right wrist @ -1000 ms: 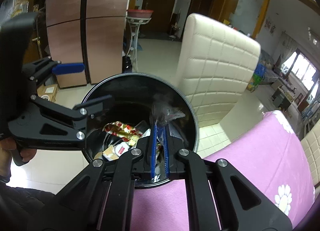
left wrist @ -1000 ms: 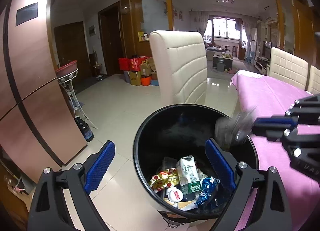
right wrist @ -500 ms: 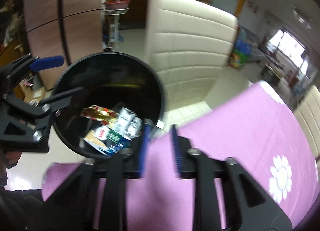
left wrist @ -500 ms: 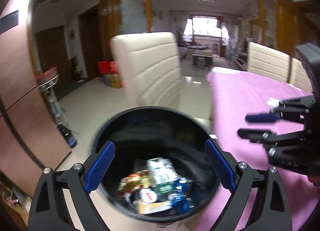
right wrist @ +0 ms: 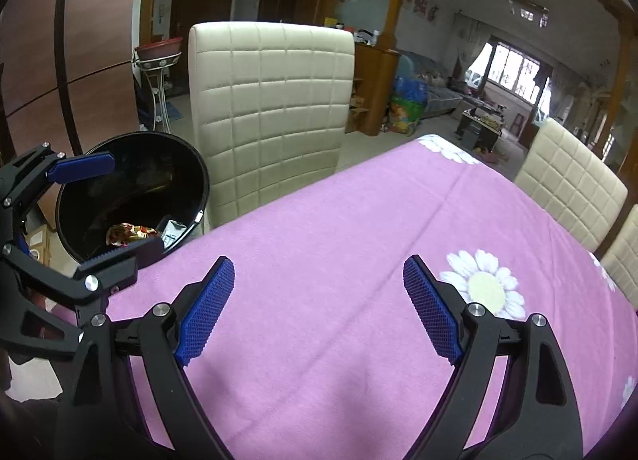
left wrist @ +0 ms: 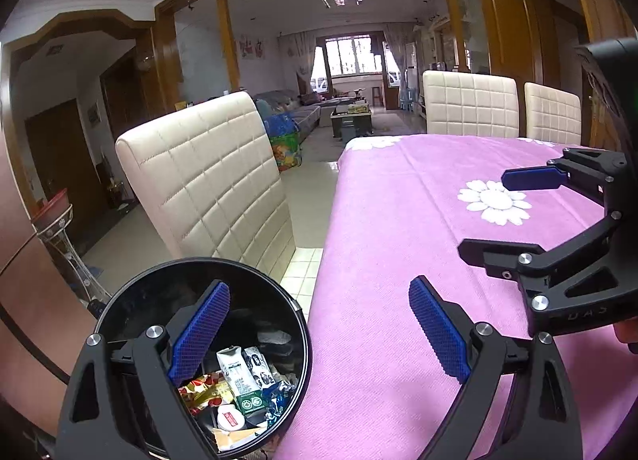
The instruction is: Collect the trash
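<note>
Left wrist view: round black trash bin [left wrist: 297, 344] of wrappers low-left, beside pink flowered counter [left wrist: 398, 220]; left tongs [left wrist: 319, 336] nearer, wide open, empty. Right tongs [right wrist: 319, 300] likewise spread, empty, over bare cloth; no loose trash visible.

A pink tablecloth [right wrist: 359, 228] with white daisies [right wrist: 484, 284] covers the table. A cream quilted chair [right wrist: 271, 109] stands at its near side, two more chairs [left wrist: 470, 109] across. Behind, a plant stand [right wrist: 157, 61] and a sofa [left wrist: 295, 117].
</note>
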Motion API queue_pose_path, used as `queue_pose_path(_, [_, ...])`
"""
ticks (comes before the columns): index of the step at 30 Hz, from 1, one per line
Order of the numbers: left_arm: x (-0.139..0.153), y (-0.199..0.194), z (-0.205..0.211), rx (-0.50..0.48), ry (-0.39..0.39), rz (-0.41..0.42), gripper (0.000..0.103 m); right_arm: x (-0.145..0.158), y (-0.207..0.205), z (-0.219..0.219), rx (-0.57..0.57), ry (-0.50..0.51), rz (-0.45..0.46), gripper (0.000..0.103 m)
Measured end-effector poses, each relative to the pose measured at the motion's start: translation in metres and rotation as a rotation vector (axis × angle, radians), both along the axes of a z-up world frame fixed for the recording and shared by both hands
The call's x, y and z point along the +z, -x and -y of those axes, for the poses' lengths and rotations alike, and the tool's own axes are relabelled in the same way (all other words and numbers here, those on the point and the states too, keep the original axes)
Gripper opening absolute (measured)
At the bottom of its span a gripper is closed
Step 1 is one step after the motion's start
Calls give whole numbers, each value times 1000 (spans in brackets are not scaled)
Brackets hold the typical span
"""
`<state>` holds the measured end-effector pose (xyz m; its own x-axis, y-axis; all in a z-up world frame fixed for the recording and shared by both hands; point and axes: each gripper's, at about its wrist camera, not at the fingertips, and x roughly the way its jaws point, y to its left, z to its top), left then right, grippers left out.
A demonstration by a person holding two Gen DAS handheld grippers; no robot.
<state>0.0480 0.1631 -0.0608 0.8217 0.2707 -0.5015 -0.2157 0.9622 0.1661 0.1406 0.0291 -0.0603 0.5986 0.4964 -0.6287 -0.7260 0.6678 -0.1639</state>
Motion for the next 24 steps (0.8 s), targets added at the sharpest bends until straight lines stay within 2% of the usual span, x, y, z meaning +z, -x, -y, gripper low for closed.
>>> queue_pose_path(12, [3,11,-6,22,-15,-1,89,1,8,-2,4,7,30,87])
queue_pose_path(24, [2,9,16,-34,65,2,89,0,8,28,-123,17,22,89])
